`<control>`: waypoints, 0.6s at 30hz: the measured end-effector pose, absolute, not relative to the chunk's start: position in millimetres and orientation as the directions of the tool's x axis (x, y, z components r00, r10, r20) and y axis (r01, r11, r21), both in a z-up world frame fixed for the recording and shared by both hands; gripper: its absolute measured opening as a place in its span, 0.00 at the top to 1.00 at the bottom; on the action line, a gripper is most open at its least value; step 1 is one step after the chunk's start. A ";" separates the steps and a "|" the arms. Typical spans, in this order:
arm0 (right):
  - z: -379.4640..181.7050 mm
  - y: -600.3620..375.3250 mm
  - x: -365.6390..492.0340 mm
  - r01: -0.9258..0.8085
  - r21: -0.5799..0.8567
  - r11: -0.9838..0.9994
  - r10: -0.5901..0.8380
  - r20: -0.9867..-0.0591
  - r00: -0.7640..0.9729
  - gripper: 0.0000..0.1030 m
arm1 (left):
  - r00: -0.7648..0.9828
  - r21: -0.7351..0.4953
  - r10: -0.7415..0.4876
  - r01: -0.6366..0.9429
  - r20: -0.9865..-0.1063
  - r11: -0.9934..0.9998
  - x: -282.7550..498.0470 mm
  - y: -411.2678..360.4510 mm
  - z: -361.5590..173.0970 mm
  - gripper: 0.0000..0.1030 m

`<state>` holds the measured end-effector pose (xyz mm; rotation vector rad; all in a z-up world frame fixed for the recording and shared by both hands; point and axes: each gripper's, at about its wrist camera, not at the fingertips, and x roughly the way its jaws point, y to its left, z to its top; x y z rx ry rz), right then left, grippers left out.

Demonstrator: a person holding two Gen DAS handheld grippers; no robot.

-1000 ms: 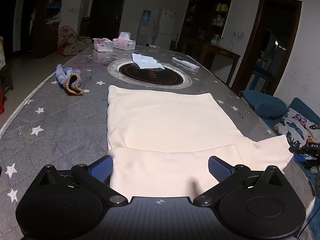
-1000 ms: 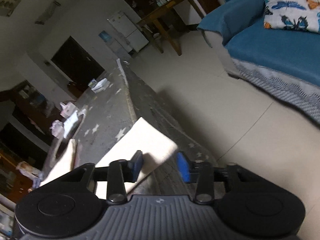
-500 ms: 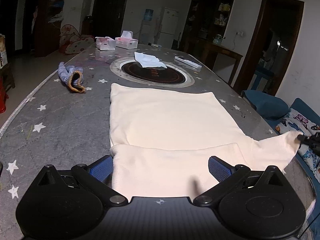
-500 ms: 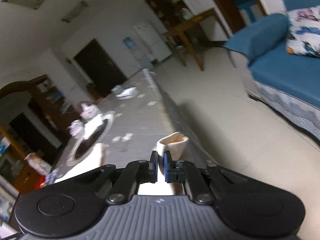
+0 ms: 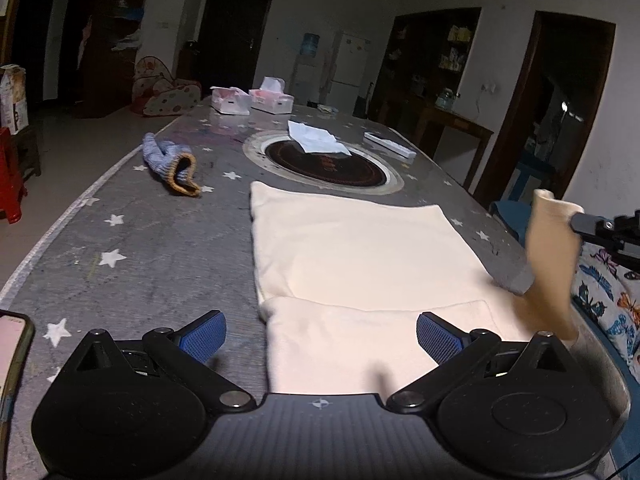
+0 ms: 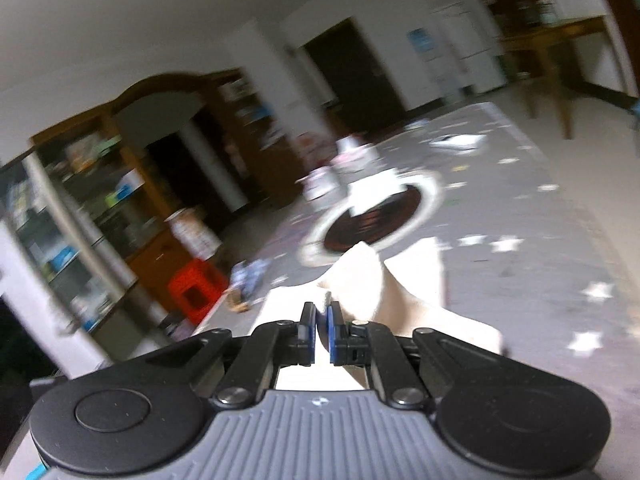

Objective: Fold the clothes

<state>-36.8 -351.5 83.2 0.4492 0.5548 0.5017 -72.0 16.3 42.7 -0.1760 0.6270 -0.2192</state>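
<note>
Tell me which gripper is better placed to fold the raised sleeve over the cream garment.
Right. The right gripper is shut on the sleeve and holds it up above the table. The left gripper has its jaws open above the cream garment and grips nothing.

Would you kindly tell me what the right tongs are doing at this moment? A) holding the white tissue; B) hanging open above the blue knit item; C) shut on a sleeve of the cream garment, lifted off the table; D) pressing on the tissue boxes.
C: the right tongs are closed on the sleeve, which stands raised off the table beside the flat cream garment.
</note>
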 end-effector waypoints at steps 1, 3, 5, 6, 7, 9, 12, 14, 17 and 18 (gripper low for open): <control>85.2 -337.5 -33.6 -0.354 0.522 0.776 0.583 -0.380 0.718 0.95 | 0.791 -0.231 -0.253 0.144 -0.558 0.962 -72.7 18.7 43.1 0.00; 86.3 -312.5 -27.6 -0.402 0.516 0.756 0.624 -0.386 0.679 0.95 | 0.796 -0.236 -0.246 0.134 -0.554 0.962 -74.3 23.6 43.6 0.00; 85.9 -287.8 -24.4 -0.445 0.507 0.738 0.658 -0.397 0.639 0.95 | 0.799 -0.242 -0.239 0.121 -0.552 0.963 -76.0 28.7 43.6 0.00; 85.2 -276.2 -23.7 -0.465 0.502 0.729 0.673 -0.403 0.620 0.95 | 0.801 -0.244 -0.235 0.114 -0.551 0.963 -76.8 31.3 43.6 0.00; 84.4 -264.8 -23.4 -0.485 0.497 0.720 0.687 -0.409 0.601 0.95 | 0.803 -0.247 -0.231 0.108 -0.550 0.963 -77.5 33.7 43.5 0.00; 81.6 -247.0 -29.1 -0.517 0.489 0.703 0.708 -0.419 0.568 0.95 | 0.805 -0.252 -0.225 0.096 -0.549 0.963 -78.2 38.2 43.1 0.00; 75.1 -223.9 -32.4 -0.541 0.483 0.688 0.726 -0.443 0.527 0.95 | 0.808 -0.260 -0.215 0.079 -0.548 0.962 -79.3 44.8 42.5 0.00; 69.5 -213.0 -33.4 -0.549 0.484 0.682 0.731 -0.461 0.503 0.95 | 0.810 -0.265 -0.209 0.068 -0.547 0.962 -80.0 49.0 42.1 0.00; 61.2 -196.9 -35.0 -0.559 0.485 0.672 0.739 -0.487 0.466 0.95 | 0.811 -0.271 -0.205 0.060 -0.548 0.961 -80.4 52.0 41.2 0.00; 59.1 -193.7 -35.8 -0.565 0.486 0.667 0.743 -0.494 0.452 0.95 | 0.811 -0.272 -0.204 0.058 -0.549 0.961 -80.5 52.6 40.9 0.00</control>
